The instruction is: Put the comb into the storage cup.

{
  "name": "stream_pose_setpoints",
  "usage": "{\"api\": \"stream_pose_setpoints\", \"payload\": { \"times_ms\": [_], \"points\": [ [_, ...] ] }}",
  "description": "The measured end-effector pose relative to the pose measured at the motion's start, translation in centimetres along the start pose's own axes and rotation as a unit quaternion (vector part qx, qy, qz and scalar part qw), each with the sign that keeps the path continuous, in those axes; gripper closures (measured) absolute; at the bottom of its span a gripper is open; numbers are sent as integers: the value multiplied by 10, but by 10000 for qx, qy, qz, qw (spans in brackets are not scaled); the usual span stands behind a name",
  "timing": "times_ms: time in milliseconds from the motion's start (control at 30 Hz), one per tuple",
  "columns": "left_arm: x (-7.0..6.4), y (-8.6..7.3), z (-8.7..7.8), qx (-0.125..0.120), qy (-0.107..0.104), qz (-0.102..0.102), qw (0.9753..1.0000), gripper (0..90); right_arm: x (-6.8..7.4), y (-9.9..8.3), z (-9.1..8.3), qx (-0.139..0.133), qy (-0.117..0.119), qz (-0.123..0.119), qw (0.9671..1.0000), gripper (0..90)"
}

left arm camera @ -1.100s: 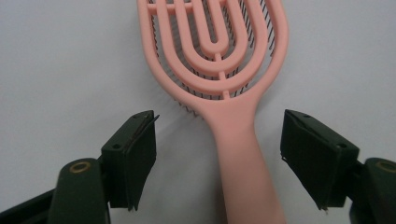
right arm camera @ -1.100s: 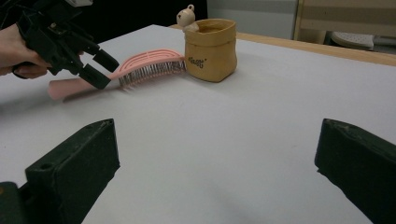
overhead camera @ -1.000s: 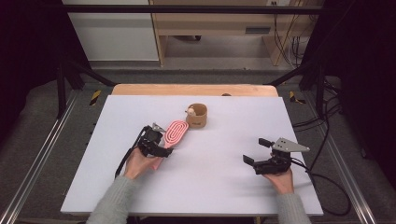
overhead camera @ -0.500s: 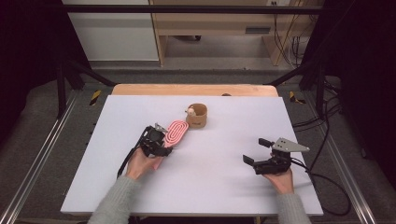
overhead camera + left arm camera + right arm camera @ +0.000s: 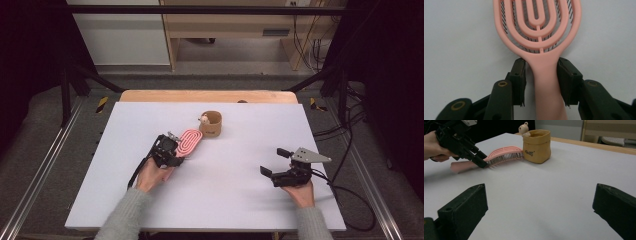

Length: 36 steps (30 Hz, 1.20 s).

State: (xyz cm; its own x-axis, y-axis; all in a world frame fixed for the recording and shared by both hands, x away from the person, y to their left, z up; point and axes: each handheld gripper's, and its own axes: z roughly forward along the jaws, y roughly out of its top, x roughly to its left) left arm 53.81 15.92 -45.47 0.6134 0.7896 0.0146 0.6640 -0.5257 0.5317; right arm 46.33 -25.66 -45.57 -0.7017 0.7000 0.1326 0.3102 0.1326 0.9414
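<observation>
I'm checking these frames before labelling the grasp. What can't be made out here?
- Left gripper view: whether the jaws press the pink brush handle; the gaps look tiny. The brush tip is cut off by the top edge.
- Right gripper view: the tan pouch wall hides its contents; the print is too small.
- High view: the left gripper covers the handle.

My left hand (image 5: 152,174) enters from six o'clock and aims my left gripper (image 5: 174,151) toward one o'clock; its jaws stand slightly parted, one on either side of a narrow gap. My right hand (image 5: 300,192) also enters from six o'clock, at the right, and points my right gripper (image 5: 274,162) toward ten o'clock, low over the surface, jaws spread wide apart.
</observation>
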Motion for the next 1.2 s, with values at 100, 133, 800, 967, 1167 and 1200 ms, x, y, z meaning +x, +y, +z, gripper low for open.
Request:
{"api": "stream_pose_setpoints", "payload": {
  "times_ms": [100, 133, 800, 967, 1167, 1200],
  "points": [
    [0, 0, 0, 25, -11, -1, 10000, 620, 0, 0, 0, 1, -1, 1, 10000, 2],
    [0, 0, 0, 44, -11, 6, 10000, 628, 0, 0, 0, 0, -3, -3, 10000, 2],
    [0, -2, -3, 125, -6, 175, 9998, 680, 0, 0, 0, 11, 0, -4, 10000, 2],
    [-2, -2, -5, 65, 0, 210, 9998, 686, 0, 0, 1, 11, 2, -7, 10000, 2],
    [-4, -3, -12, -10, -18, 265, 9996, 689, 0, 0, 1, 19, 8, -4, 10000, 2],
    [-4, -3, -13, -37, -19, 258, 9997, 689, 0, 0, 1, 17, 9, -2, 10000, 2]
  ]
}}
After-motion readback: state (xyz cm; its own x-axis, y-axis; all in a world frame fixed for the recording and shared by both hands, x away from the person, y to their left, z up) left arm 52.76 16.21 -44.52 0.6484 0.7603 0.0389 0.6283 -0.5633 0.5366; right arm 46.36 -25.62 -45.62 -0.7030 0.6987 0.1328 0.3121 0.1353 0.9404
